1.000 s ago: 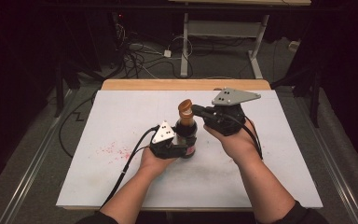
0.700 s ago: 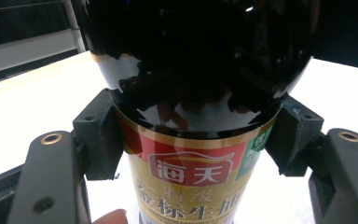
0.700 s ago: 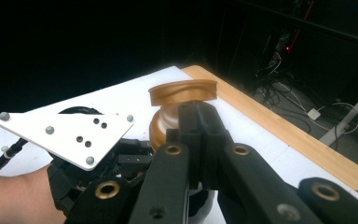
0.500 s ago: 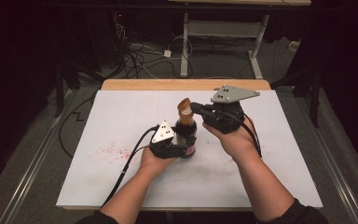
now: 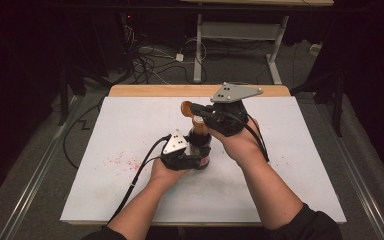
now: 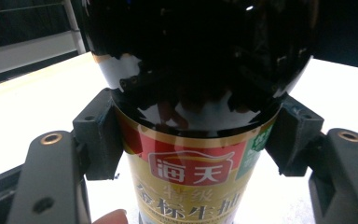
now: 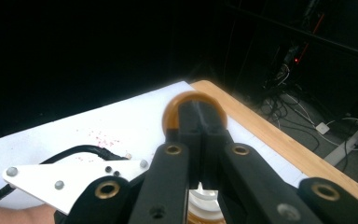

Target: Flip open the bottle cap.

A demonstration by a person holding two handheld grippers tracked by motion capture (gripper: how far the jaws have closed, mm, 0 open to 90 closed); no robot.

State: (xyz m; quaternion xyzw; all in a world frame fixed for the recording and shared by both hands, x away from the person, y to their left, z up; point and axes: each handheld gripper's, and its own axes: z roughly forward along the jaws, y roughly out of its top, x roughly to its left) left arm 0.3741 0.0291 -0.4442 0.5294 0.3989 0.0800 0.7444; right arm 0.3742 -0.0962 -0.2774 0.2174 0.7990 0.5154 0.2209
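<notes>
A dark sauce bottle [image 5: 198, 146] with a red and gold label [image 6: 191, 172] stands upright on the white table top [image 5: 130, 125]. My left gripper [image 5: 199, 158] is shut on the bottle's body, its pads [image 6: 98, 140] pressing both sides. My right gripper [image 5: 190, 108] is shut on the bottle's orange cap [image 7: 192, 103], which is held tilted just above the neck. The white threaded neck [image 7: 200, 199] shows below the right jaws. Whether the cap still hangs on a hinge I cannot tell.
Faint red specks [image 5: 125, 161] mark the table's left part. A wooden strip [image 5: 155, 91] runs along the far edge. Beyond it on the floor lie cables [image 5: 145, 60] and a desk frame [image 5: 240, 35]. The left gripper's cable [image 5: 135, 175] trails toward the near edge.
The right gripper has lifted the orange cap up and a little left off the bottle's top, tilting it over. The left gripper and bottle have stayed put.
</notes>
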